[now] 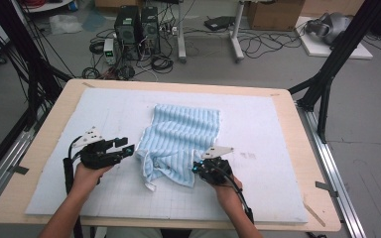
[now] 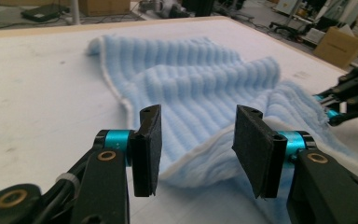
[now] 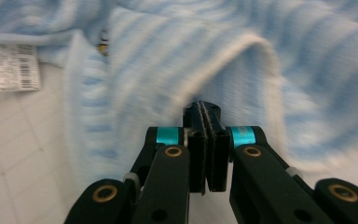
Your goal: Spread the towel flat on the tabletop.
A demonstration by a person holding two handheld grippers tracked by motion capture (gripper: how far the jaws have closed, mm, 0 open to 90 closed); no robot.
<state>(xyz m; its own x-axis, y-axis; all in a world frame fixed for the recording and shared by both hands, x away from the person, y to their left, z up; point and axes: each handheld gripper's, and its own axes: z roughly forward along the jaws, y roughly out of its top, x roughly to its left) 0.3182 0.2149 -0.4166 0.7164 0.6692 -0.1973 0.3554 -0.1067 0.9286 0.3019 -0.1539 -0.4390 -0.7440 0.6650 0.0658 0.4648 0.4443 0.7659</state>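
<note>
The right gripper view is blurred over most of the towel (image 3: 242, 65), so its stripes smear and the hem line is hard to trace. There the right gripper (image 3: 208, 116) has its pads pressed flat together, tips at the raised fold; whether any cloth is pinched between them cannot be made out. A white label (image 3: 17, 67) lies up and to the left of those jaws, its print too small to read.

In the high view the right gripper (image 1: 197, 167) sits at the towel's (image 1: 181, 139) near right corner, its tips partly covered by the grey plate and the hand. The towel's near half is rumpled and folded over itself, hiding what lies under the folds.

The left gripper (image 2: 198, 144) stands with its jaws apart, nothing pressed between the pads; the towel's (image 2: 196, 79) white-edged hem runs just ahead of them and between them. From above, the left gripper (image 1: 127, 148) points at the towel's left edge, just beside it. The mat (image 1: 278, 148) under everything carries the towel alone.
</note>
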